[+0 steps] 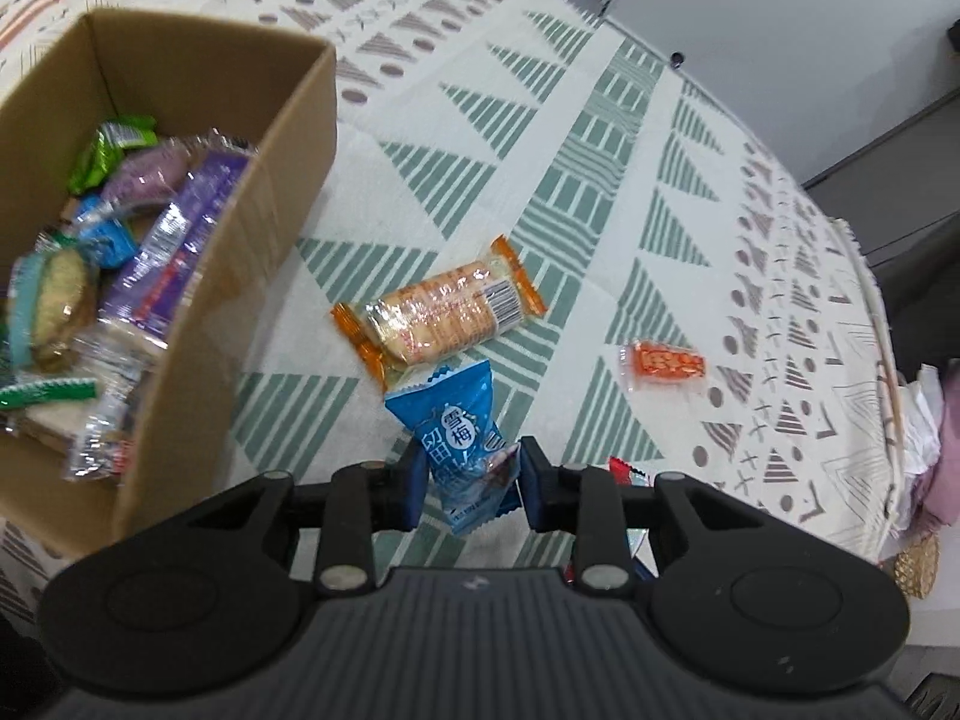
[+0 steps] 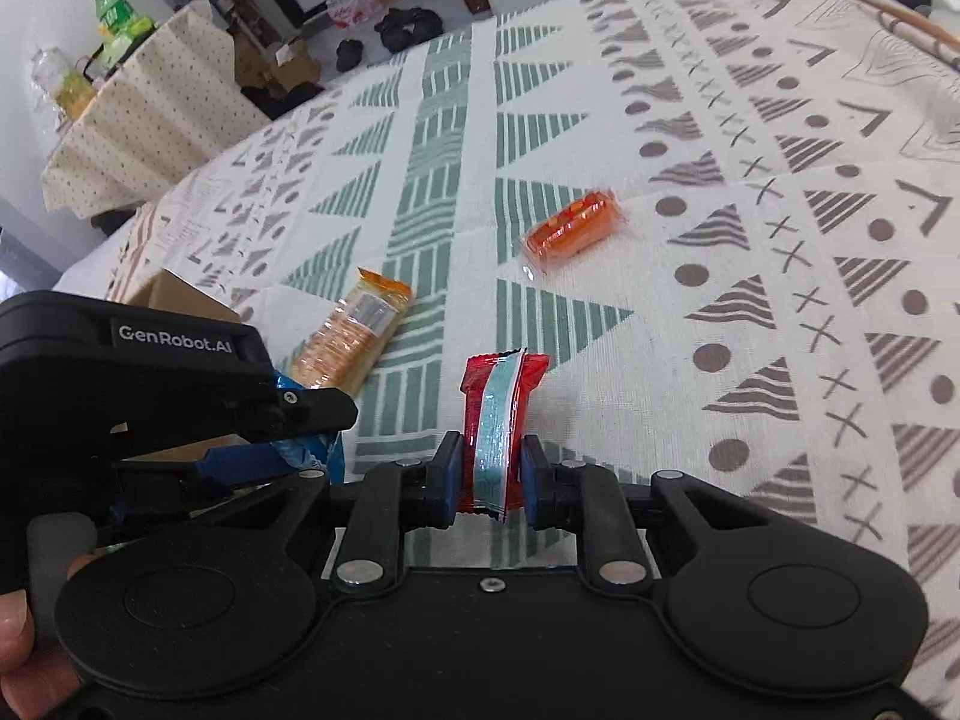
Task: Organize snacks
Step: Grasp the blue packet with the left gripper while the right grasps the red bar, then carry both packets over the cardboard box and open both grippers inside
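Note:
My left gripper [image 1: 471, 477] is shut on a blue snack packet [image 1: 459, 426], held just above the patterned tablecloth, right of the cardboard box [image 1: 282, 222] that holds several wrapped snacks. My right gripper [image 2: 489, 471] is shut on a red snack packet with a pale blue stripe [image 2: 501, 414]. A cracker pack with orange ends [image 1: 444, 309] lies on the cloth beyond the blue packet; it also shows in the right wrist view [image 2: 348, 339]. A small orange candy packet [image 1: 666, 363] lies to the right, also in the right wrist view [image 2: 573, 228]. The left gripper body [image 2: 150, 384] shows at the left of the right wrist view.
The patterned tablecloth [image 2: 750, 180] covers the table. A second table with a dotted cloth [image 2: 144, 120] and bottles stands beyond its far edge. A grey cabinet [image 1: 780, 30] stands past the table. Bags and boxes sit on the floor behind.

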A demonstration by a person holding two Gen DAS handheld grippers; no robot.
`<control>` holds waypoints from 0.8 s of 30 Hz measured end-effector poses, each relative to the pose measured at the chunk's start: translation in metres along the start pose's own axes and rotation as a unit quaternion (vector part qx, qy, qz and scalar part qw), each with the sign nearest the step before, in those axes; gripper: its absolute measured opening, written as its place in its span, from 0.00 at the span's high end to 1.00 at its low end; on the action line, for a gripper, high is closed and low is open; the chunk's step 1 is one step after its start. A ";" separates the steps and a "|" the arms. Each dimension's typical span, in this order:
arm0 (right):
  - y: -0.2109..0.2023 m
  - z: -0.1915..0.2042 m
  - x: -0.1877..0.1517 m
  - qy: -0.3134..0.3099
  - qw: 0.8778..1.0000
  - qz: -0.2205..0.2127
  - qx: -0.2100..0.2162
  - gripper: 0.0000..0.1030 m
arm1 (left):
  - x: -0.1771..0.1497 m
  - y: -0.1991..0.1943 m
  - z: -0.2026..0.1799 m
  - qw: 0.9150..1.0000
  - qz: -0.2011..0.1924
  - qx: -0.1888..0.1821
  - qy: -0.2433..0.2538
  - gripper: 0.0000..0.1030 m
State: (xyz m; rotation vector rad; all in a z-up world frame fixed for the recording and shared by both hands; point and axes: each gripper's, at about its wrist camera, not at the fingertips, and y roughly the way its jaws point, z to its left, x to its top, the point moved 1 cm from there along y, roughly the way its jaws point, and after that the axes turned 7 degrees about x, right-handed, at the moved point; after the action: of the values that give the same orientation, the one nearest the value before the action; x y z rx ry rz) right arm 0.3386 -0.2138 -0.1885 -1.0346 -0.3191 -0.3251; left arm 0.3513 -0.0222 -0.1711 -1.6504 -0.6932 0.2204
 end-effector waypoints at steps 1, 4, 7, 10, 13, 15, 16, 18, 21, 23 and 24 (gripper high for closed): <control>-0.005 0.004 0.000 -0.001 1.000 -0.006 0.000 0.81 | 0.000 -0.005 0.002 1.000 -0.003 -0.004 0.002 0.71; -0.018 0.015 -0.001 -0.008 1.000 -0.024 0.000 0.81 | 0.000 -0.021 0.006 1.000 -0.013 -0.014 0.007 0.71; -0.028 0.028 -0.001 -0.020 0.999 -0.039 -0.001 0.81 | -0.001 -0.036 0.010 0.999 -0.027 -0.022 0.016 0.71; -0.033 0.037 -0.003 -0.025 0.999 -0.046 -0.005 0.80 | -0.003 -0.048 0.016 0.999 -0.035 -0.028 0.017 0.71; -0.041 0.046 -0.007 -0.028 0.998 -0.057 -0.006 0.80 | -0.004 -0.058 0.025 0.998 -0.044 -0.032 0.017 0.71; -0.046 0.053 -0.010 -0.032 0.997 -0.064 -0.005 0.80 | -0.005 -0.065 0.032 0.998 -0.047 -0.033 0.016 0.71; -0.049 0.056 -0.011 -0.034 0.997 -0.067 -0.004 0.80 | -0.005 -0.068 0.035 0.998 -0.049 -0.034 0.015 0.71; -0.053 0.064 -0.013 -0.040 0.996 -0.073 -0.003 0.80 | -0.005 -0.075 0.042 0.998 -0.054 -0.035 0.014 0.71; -0.057 0.075 -0.017 -0.050 0.995 -0.082 -0.001 0.80 | -0.005 -0.086 0.051 0.997 -0.059 -0.038 0.013 0.71; -0.058 0.081 -0.020 -0.051 0.995 -0.085 0.000 0.80 | -0.006 -0.093 0.056 0.997 -0.063 -0.043 0.013 0.71; -0.059 0.083 -0.022 -0.050 0.995 -0.086 0.000 0.80 | -0.006 -0.097 0.059 0.997 -0.067 -0.044 0.015 0.71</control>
State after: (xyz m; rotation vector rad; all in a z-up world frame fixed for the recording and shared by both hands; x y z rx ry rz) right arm 0.2865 -0.1664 -0.1121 -1.0270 -0.5013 -0.4293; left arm 0.2863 0.0281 -0.0931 -1.6801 -0.7968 0.0697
